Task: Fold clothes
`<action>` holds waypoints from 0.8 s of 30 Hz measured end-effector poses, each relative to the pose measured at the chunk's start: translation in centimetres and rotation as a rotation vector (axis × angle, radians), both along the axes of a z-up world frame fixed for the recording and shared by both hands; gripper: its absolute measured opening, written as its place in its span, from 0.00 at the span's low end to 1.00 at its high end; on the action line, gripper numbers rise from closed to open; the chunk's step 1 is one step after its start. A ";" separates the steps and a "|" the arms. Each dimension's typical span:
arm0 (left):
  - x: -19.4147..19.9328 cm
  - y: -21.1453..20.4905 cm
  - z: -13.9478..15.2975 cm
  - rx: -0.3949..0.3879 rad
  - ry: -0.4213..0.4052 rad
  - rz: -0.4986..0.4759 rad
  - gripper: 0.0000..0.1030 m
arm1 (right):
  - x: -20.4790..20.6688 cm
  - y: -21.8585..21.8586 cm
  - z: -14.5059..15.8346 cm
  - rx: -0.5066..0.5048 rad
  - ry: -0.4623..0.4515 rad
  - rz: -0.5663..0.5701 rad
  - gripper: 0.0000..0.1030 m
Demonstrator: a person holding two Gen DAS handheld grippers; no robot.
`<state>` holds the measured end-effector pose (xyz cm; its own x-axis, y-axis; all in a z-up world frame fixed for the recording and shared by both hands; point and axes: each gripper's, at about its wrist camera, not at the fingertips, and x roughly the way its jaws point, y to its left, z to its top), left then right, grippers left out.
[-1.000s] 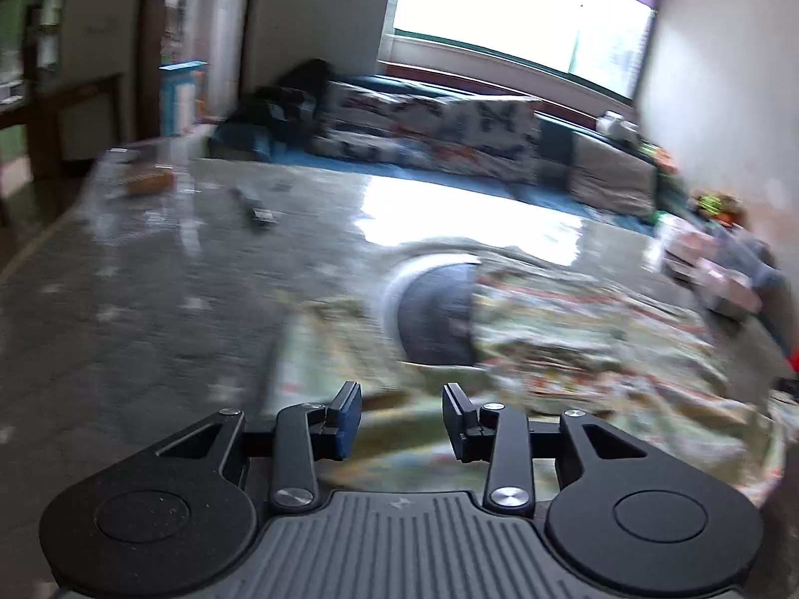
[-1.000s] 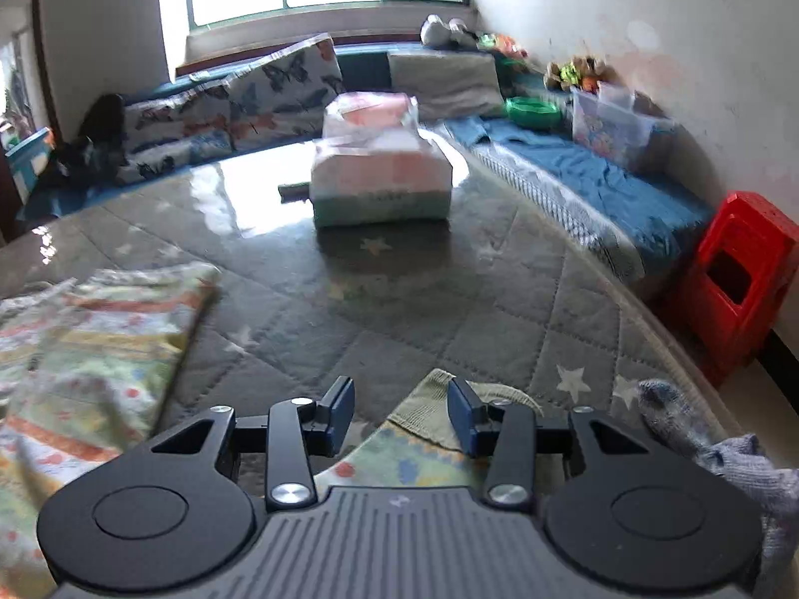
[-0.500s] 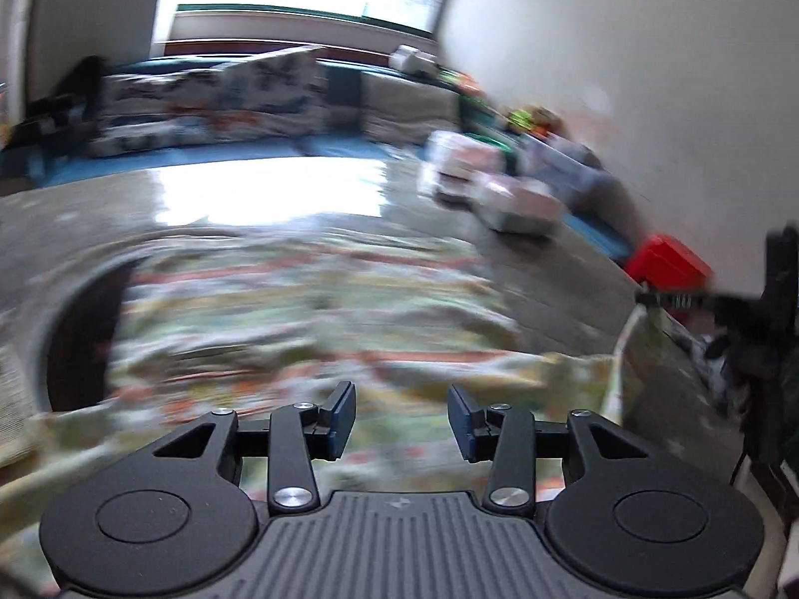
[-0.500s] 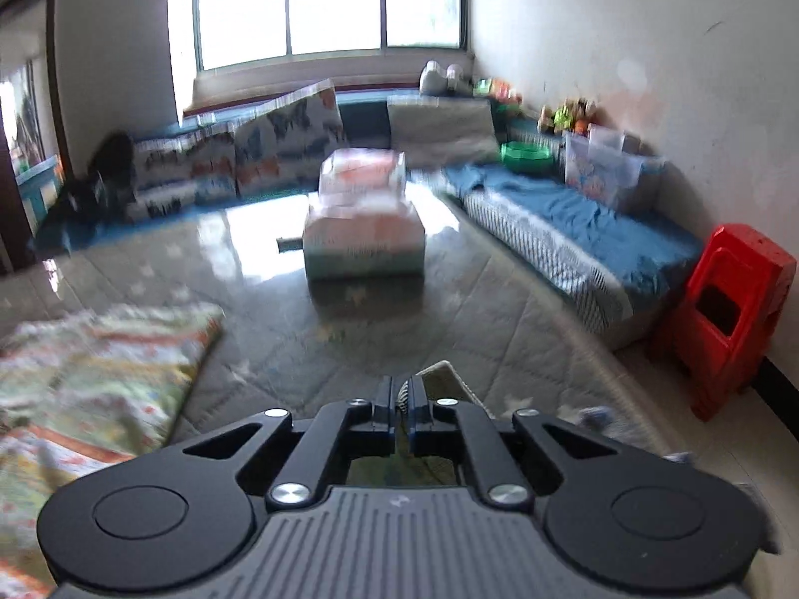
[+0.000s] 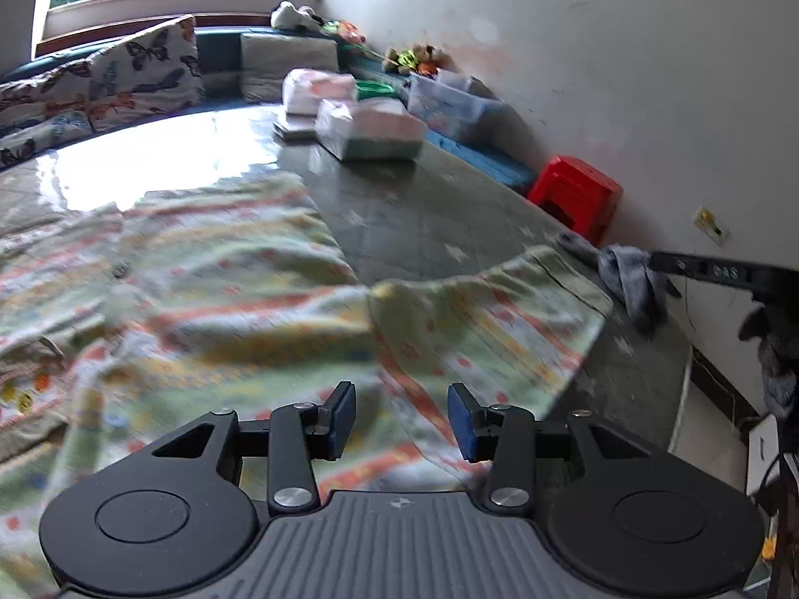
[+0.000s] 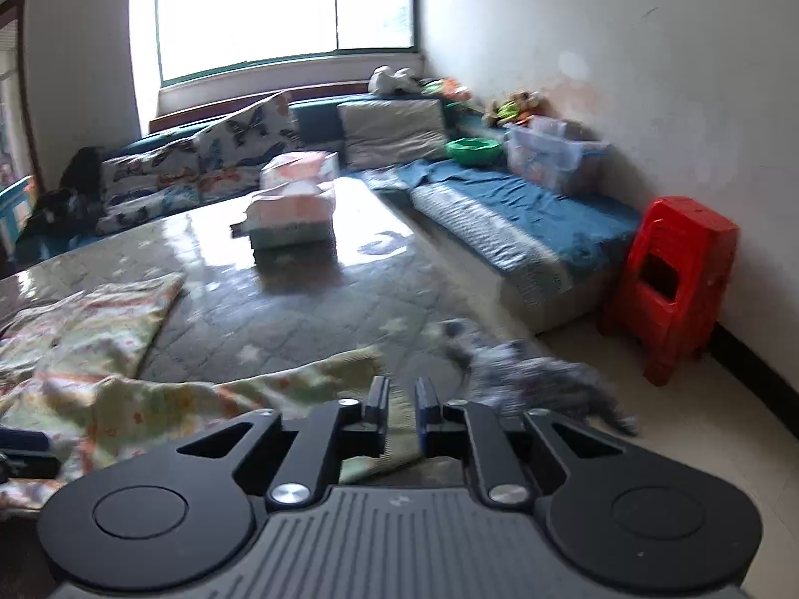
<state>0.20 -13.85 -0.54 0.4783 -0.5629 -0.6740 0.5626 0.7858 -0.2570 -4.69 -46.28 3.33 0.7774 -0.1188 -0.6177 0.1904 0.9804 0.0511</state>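
A pale green garment with orange and yellow stripes (image 5: 209, 299) lies spread on the quilted grey table (image 5: 439, 209). My left gripper (image 5: 402, 422) is open just above the garment's near part, holding nothing. My right gripper (image 6: 401, 412) has its jaws nearly together on the garment's cuffed end (image 6: 349, 374), and the cloth runs between the fingers. The right gripper's finger (image 5: 699, 264) shows at the right edge of the left wrist view, beside a grey cloth (image 5: 629, 279).
Stacked wrapped packs (image 6: 294, 209) stand on the far side of the table. A grey cloth (image 6: 539, 374) lies at the table's right corner. A red stool (image 6: 674, 279), a blue-covered bench (image 6: 499, 219) and cushions (image 6: 199, 164) lie beyond.
My left gripper swung right across the garment, staying open. My right gripper shut on the garment's cuffed end and has moved with it; the cloth now trails to the left.
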 end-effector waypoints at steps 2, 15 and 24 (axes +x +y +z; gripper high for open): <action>-0.3 -0.2 -0.5 0.006 0.014 -0.007 0.43 | 1.5 1.1 -1.0 0.025 0.021 0.056 0.20; 0.2 -0.7 -1.2 -0.004 0.033 0.003 0.44 | 9.0 2.8 -5.1 -0.002 0.102 0.092 0.25; -0.2 0.7 -0.6 -0.046 0.030 0.048 0.49 | 8.6 2.5 -4.1 0.006 0.074 0.086 0.38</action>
<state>0.01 -13.17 -1.13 0.4856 -0.5703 -0.6625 0.5158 0.7988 -0.3095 3.87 -43.78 -0.75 0.7368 -0.0494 -0.6743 0.1086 0.9930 0.0459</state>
